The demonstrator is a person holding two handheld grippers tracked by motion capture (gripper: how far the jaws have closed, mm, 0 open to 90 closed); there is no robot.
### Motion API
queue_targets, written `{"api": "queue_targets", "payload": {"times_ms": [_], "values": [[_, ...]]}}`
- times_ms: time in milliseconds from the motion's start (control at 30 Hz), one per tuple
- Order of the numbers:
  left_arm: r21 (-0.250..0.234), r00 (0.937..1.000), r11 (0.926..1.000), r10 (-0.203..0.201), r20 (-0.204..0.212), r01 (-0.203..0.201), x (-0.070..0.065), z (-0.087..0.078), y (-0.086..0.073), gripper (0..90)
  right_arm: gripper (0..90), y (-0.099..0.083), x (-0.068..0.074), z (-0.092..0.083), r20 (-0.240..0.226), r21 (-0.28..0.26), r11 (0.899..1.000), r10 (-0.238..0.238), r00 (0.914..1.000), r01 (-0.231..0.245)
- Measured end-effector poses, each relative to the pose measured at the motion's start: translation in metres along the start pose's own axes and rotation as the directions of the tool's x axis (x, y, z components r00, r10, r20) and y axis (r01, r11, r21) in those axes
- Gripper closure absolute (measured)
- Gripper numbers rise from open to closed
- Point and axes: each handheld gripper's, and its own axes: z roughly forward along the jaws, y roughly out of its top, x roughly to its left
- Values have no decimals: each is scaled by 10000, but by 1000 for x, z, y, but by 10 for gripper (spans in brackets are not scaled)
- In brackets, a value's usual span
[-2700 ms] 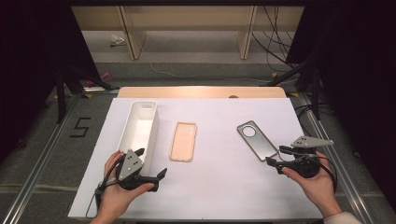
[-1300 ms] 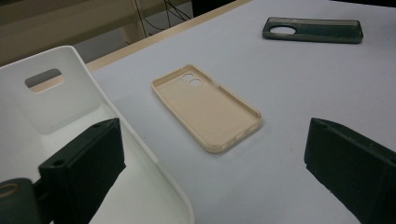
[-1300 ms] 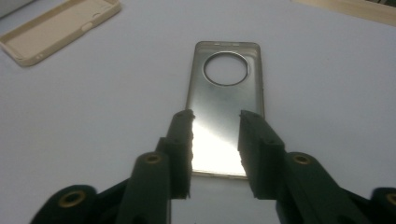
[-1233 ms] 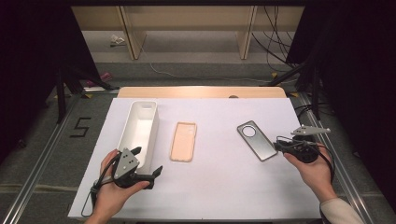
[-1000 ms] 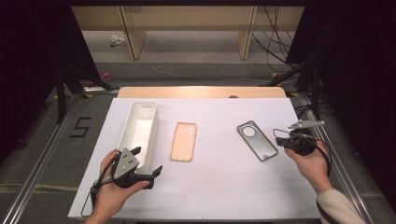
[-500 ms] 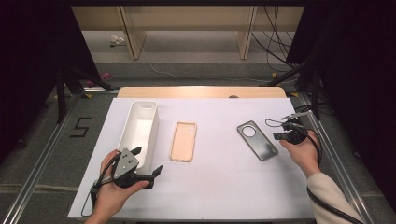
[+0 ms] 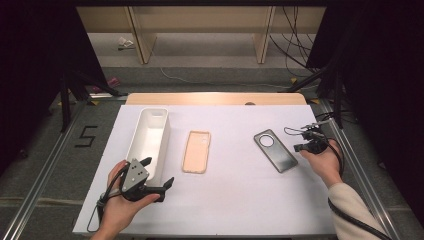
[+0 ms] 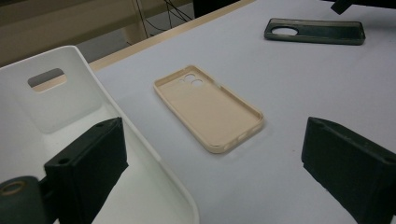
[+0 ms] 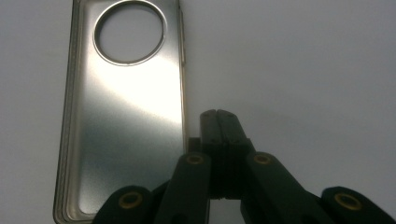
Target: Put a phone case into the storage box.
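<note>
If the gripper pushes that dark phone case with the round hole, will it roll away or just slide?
The dark phone case lies flat on the white table, so it would probably slide, not roll. It looks thin and hollow, so likely light. Its shiny surface may be slippery, and the shut right gripper beside its edge could skid it sideways.

Right tongs beside dark phone case
</note>
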Motion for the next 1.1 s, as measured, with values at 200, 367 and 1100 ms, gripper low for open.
{"api": "queue_targets", "payload": {"times_ms": [200,367,1100], "values": [[2,10000,10000,3,18,-3,0,0,0,64,900,-1,0,3,-85,362,9993,-20,10000,23],[13,10000,10000,17,-27,-17,0,0,0,67,900,-2,1,5,-221,738,9973,-41,9997,57],[-24,10000,10000,43,-47,-43,0,0,0,71,900,-3,20,9,-799,1627,9821,-827,9934,948]]}}
